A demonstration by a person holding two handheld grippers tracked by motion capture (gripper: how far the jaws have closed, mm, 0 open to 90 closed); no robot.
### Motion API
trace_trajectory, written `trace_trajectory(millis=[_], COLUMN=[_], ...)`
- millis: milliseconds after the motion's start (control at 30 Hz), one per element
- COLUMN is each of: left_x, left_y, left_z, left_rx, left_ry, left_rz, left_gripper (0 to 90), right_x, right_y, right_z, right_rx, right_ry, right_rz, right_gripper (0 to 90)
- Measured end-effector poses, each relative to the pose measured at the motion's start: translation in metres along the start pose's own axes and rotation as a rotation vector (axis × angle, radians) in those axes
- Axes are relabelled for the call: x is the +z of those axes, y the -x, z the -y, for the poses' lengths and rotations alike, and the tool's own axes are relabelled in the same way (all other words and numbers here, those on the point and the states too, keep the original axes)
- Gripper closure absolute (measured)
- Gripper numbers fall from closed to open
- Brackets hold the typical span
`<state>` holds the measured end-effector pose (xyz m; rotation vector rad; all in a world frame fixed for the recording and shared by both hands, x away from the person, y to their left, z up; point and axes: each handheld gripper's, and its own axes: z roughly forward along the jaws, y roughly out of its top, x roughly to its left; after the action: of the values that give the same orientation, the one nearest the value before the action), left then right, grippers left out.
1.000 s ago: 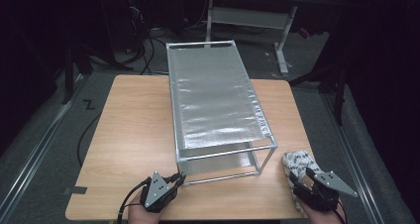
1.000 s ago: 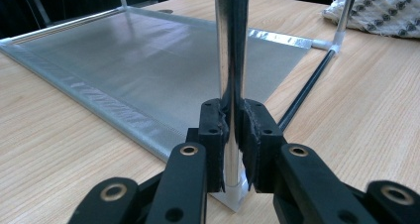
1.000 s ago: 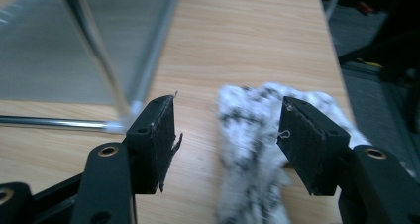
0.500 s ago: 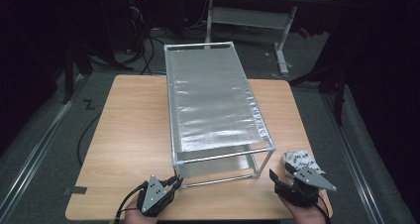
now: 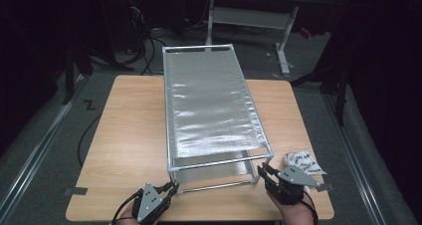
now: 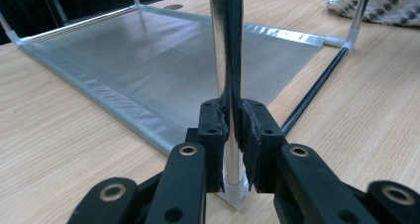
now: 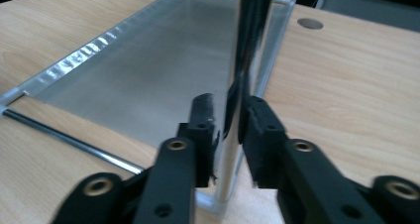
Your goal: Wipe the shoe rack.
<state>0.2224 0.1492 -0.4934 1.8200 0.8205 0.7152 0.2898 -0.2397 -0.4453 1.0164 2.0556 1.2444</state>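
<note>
A metal-framed rack (image 5: 211, 103) with silver fabric shelves stands lengthwise on the wooden table (image 5: 129, 130). My left gripper (image 5: 171, 187) is at its near left corner. In the left gripper view this gripper (image 6: 232, 135) is shut on the upright chrome post (image 6: 225, 45), low down near its foot. My right gripper (image 5: 262, 171) is at the near right corner. Its jaws have just been closing, and in the right gripper view the gripper (image 7: 229, 135) has its pads pressed on that corner's post (image 7: 252, 35).
A crumpled white patterned cloth (image 5: 301, 161) lies on the table just right of my right gripper, and appears again as the cloth (image 6: 391, 3). The table's front edge runs right under both hands. Dark floor, cables and another desk lie beyond.
My right gripper has moved left from beside the cloth to the rack's near right post and shut on it. The left gripper has stayed put.
</note>
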Motion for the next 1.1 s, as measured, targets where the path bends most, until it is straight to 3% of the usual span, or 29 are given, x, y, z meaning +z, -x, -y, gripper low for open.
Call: trace_trajectory(millis=[100, 400, 567, 600, 700, 900, 967, 1100], left_x=[-0.003, -0.014, -0.020, -0.021, -0.020, -0.010, -0.002, 0.017], left_y=[0.000, 0.011, 0.020, 0.020, 0.027, 0.031, 0.035, 0.043], left_z=[0.001, 0.004, 0.005, 0.005, 0.005, 0.000, -0.004, -0.013], left_rx=[-0.004, 0.008, 0.017, 0.046, 0.035, 0.049, 0.066, 0.084], left_ry=[-0.001, -0.010, -0.014, -0.025, -0.014, -0.013, -0.015, -0.014], left_rz=[-0.003, -0.005, 0.000, -0.001, 0.015, 0.054, 0.076, 0.110], left_gripper=[78.9, 78.9, 78.7, 78.7, 78.6, 78.6, 78.5, 78.2], right_x=[0.002, 0.020, 0.039, 0.045, 0.058, 0.048, 0.043, 0.029], right_y=[0.001, 0.004, 0.009, 0.010, 0.013, 0.013, 0.016, 0.017], right_z=[-0.002, -0.006, -0.015, -0.018, -0.023, -0.017, -0.012, -0.002], right_rx=[0.009, 0.009, 0.023, 0.019, 0.047, 0.057, 0.067, 0.085], right_ry=[0.012, 0.020, 0.024, 0.026, 0.029, 0.030, 0.019, 0.008], right_rz=[-0.019, -0.020, -0.035, -0.037, -0.039, -0.001, 0.009, 0.078], right_gripper=[80.7, 80.9, 81.0, 81.0, 79.8, 63.2, 61.3, 61.6])
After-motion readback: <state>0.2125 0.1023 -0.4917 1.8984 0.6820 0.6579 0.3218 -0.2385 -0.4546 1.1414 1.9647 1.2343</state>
